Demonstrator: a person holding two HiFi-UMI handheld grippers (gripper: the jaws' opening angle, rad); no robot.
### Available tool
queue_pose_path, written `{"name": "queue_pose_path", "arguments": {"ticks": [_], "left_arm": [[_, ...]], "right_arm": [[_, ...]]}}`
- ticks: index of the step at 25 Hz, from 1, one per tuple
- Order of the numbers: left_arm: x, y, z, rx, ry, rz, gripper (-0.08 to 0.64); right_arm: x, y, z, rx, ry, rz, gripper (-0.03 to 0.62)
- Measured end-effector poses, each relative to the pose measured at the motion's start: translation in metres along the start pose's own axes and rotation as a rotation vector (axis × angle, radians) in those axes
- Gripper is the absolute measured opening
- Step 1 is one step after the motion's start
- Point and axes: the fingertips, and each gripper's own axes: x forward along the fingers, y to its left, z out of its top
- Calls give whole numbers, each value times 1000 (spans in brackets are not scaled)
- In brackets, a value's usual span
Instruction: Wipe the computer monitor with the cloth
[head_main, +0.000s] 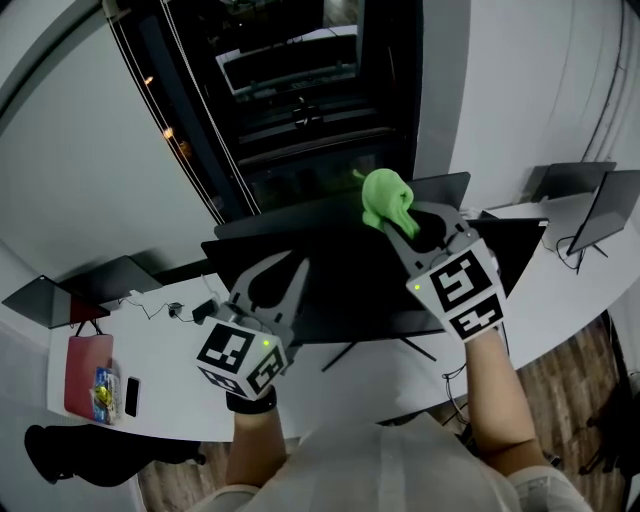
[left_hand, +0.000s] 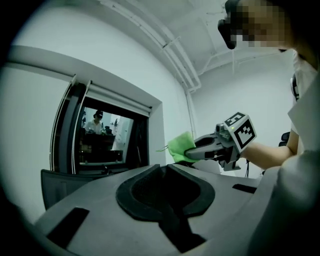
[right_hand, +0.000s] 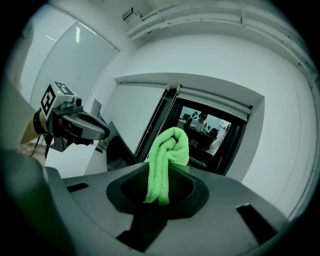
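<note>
Head view, item one: the right gripper, its jaws clamped on a bunched green cloth, which was raised at the top edge of the dark computer monitor; I could not tell whether the cloth touched the panel. Item two: the left gripper, jaws together with nothing between them, held in front of the monitor's left half and apart from the cloth. Item three: the white desk, bearing a red folder with a small coloured packet on it, a dark phone just beside the folder, and a tangle of cables near the monitor's left corner. No box, bin or other container was in sight, so there were no contents to list. Left gripper view: its own jaws were closed and empty; beyond them was the other gripper with the cloth pinched at its tip, and a dark window behind. Right gripper view: the cloth stood doubled over between the closed jaws, one end hanging down into the jaw recess; the other gripper was off to the left, well apart. Step in hand, as I judged it: bringing the cloth to the screen, with wiping not yet begun. The next move called for lowering the cloth onto the screen face and pressing it flat before sweeping across.
</note>
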Motion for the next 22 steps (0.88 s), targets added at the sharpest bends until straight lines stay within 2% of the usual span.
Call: {"name": "queue_pose_path", "arguments": {"ticks": [5, 22], "left_arm": [[27, -37, 4, -5, 0, -66, 48], [85, -120, 8, -50, -3, -238, 41]], "right_arm": [[-13, -16, -11, 10, 0, -12, 69], [-53, -61, -47, 38, 27, -88, 69]]}}
